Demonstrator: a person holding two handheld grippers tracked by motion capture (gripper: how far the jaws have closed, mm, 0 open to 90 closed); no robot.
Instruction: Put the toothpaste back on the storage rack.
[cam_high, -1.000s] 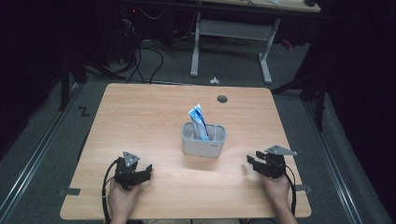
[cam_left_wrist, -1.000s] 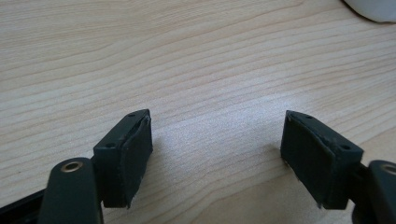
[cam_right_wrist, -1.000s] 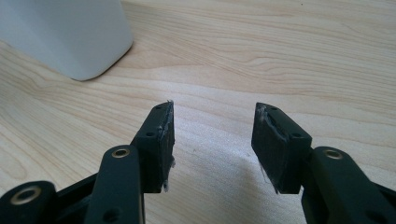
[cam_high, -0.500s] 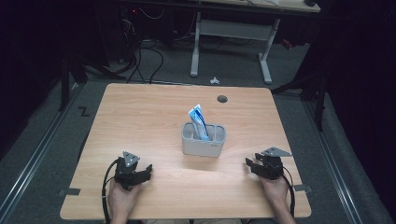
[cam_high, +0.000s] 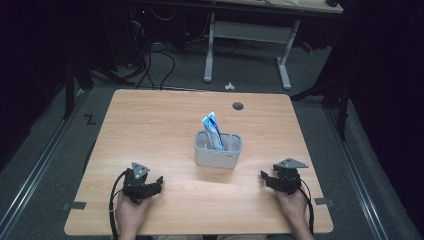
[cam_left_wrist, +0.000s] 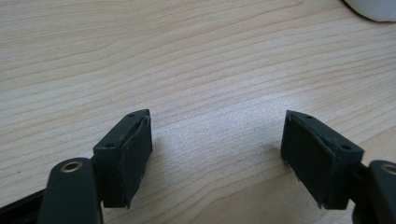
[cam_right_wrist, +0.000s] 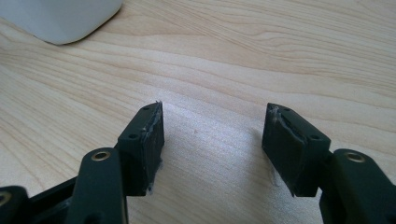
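We see grey bin (cam_high: 218, 156) at bench (cam_high: 150, 125) centre, blue-white pouch (cam_high: 212, 130) upright inside. Left hand-held gripper (cam_high: 159, 182) empty, jaws wide. Right hand-held gripper (cam_high: 264, 177) empty, jaws just opening wide.

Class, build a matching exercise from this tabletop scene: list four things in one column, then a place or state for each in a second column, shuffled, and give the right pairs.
Things
1. left hand-held gripper
2. right hand-held gripper
3. grey container
4. blue and white packet

Places
A. mid-table, between both grippers
B. near edge of the table, right side, jaws open
C. standing in the container, leaning
D. near edge of the table, left side, jaws open

Pairs: 1-D, 2-B, 3-A, 4-C
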